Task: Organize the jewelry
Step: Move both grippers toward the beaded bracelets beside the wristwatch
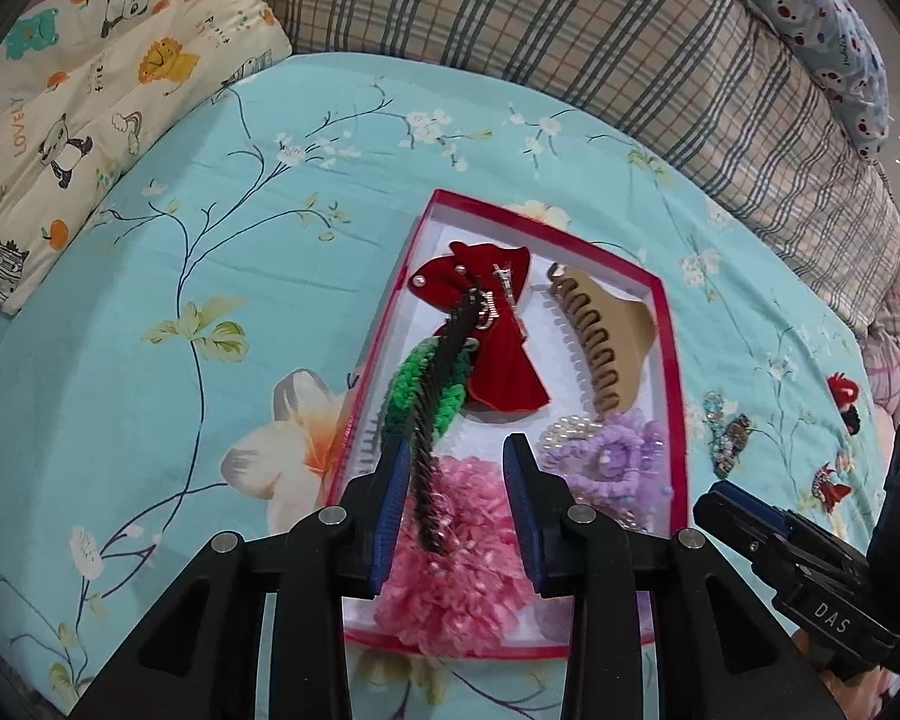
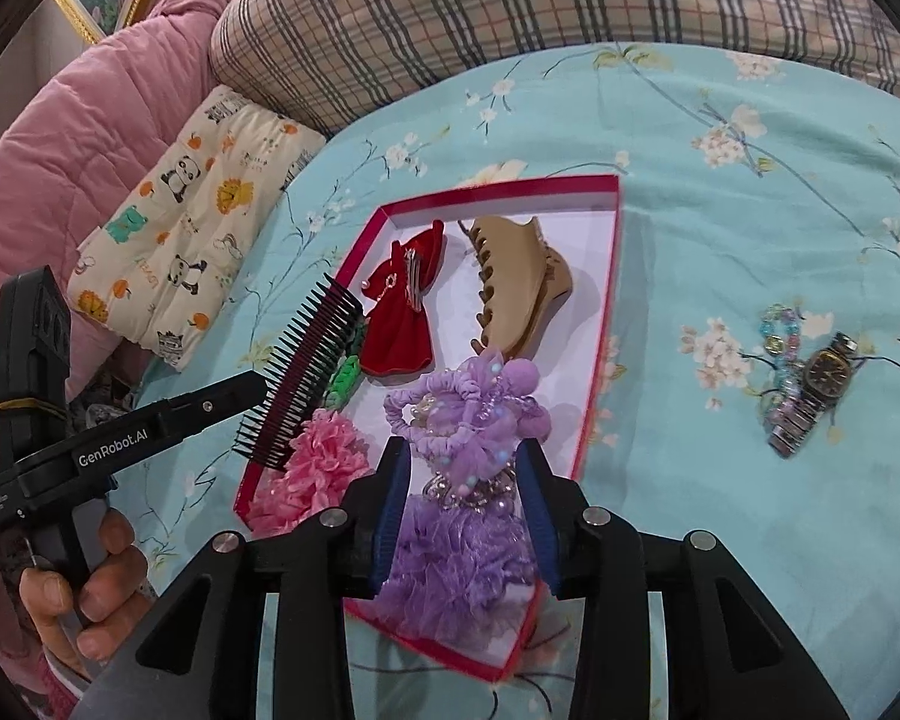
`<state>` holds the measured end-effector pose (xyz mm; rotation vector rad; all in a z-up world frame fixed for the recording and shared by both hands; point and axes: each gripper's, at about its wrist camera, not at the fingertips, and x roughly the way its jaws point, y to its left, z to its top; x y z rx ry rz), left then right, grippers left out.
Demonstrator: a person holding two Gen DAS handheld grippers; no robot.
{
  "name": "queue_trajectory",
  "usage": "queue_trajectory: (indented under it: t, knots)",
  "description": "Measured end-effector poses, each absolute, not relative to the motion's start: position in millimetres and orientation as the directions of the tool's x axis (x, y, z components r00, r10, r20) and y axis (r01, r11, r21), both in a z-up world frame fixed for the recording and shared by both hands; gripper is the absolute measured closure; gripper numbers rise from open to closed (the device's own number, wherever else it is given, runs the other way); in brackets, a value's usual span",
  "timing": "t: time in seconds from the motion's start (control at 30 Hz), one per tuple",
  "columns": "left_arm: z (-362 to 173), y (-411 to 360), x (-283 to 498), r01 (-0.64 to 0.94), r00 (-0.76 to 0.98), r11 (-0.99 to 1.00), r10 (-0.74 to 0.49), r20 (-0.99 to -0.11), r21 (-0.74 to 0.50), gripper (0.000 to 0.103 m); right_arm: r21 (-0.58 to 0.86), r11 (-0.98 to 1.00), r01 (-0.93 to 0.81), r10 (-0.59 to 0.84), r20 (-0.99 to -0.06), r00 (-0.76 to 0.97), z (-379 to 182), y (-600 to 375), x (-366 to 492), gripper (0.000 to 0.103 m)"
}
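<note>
A red-rimmed white box (image 1: 666,324) (image 2: 600,324) lies on the bed, holding a red bow clip (image 1: 498,354) (image 2: 399,312), a tan claw clip (image 1: 606,336) (image 2: 522,294), a green scrunchie (image 1: 420,390), a pink scrunchie (image 1: 462,564) (image 2: 324,468) and purple scrunchies (image 1: 612,462) (image 2: 468,420). My left gripper (image 1: 456,510) (image 2: 270,390) is open; a dark comb (image 1: 444,420) (image 2: 306,372) stands between its fingers above the box's left side, against the left pad. My right gripper (image 2: 462,510) (image 1: 714,498) is open over the purple scrunchies.
A wristwatch (image 2: 816,390) and a bead bracelet (image 2: 780,330) lie on the sheet right of the box. Small brooches (image 1: 726,432) lie there too. A cartoon pillow (image 1: 90,96) and plaid bolster (image 1: 630,48) border the bed.
</note>
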<state>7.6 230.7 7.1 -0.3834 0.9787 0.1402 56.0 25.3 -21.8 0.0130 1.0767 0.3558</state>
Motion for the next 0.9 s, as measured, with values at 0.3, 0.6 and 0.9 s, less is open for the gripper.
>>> queue_trajectory:
  t: [0.3, 0.6, 0.9]
  knots:
    - [25.8, 202.8, -7.2, -0.226, 0.57, 0.937, -0.096, -0.816, -0.268, 0.064, 0.18, 0.955, -0.236, 0.275, -0.838, 0.472, 1.4, -7.1, 34.2, 0.061]
    - [30.6, 168.6, -3.4, -0.153, 0.555, 0.952, -0.141, -0.82, -0.267, 0.063, 0.172, 0.972, -0.163, 0.232, -0.825, 0.514, 17.2, -54.8, 9.4, 0.061]
    - [29.5, 139.3, 3.4, -0.1, 0.539, 0.963, -0.161, -0.827, -0.252, 0.063, 0.17, 0.981, -0.091, 0.192, -0.815, 0.547, 28.5, -100.5, -9.7, 0.061]
